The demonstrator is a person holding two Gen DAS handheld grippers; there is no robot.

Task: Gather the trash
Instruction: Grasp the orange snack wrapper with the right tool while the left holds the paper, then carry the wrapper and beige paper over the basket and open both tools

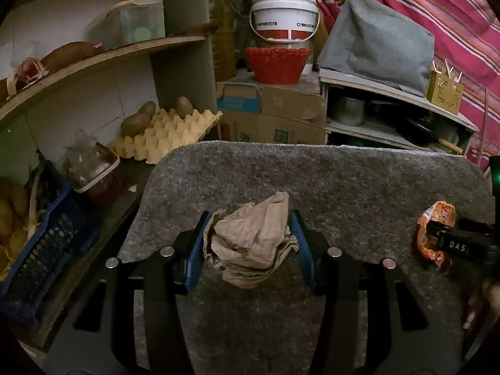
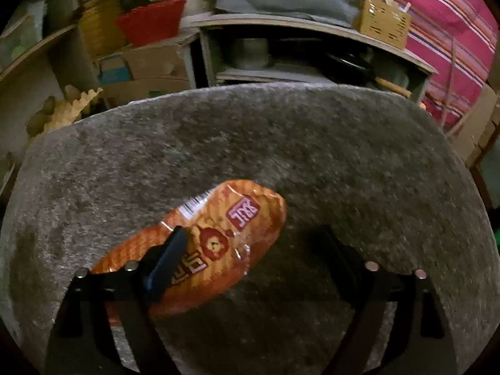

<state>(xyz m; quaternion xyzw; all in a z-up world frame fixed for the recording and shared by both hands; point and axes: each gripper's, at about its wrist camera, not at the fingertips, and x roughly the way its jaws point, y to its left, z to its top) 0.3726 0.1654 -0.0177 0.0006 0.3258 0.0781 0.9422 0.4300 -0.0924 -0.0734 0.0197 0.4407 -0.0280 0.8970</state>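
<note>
We look down at a table point(image 1: 359, 181) covered in rough grey felt, in a dim, crowded storeroom. Our left gripper point(image 1: 248, 243) is clamped on a crumpled wad of brown paper point(image 1: 250, 243); both blue pads press its sides and the wad bulges above and below them.

Well apart to the right on the felt lies an orange snack wrapper point(image 2: 218, 243), printed with a cartoon lion face and a barcode. Our right gripper point(image 2: 250, 250) is over it with the jaws apart. The left finger point(image 2: 168, 256) lies across the top of the wrapper, while the right finger is a dark blur beside it, clear of the wrapper. That view is smeared, so we cannot tell whether the left finger actually touches the wrapper or only passes in front of it. In the left wrist view the same wrapper sits at the far right, with the right gripper's black body half covering it.

Behind the table stand a red scalloped bowl point(image 1: 276, 64) with a white bucket point(image 1: 284, 18) above it, cardboard boxes point(image 1: 272, 115), and a yellow egg tray point(image 1: 168, 134) holding potatoes.
</note>
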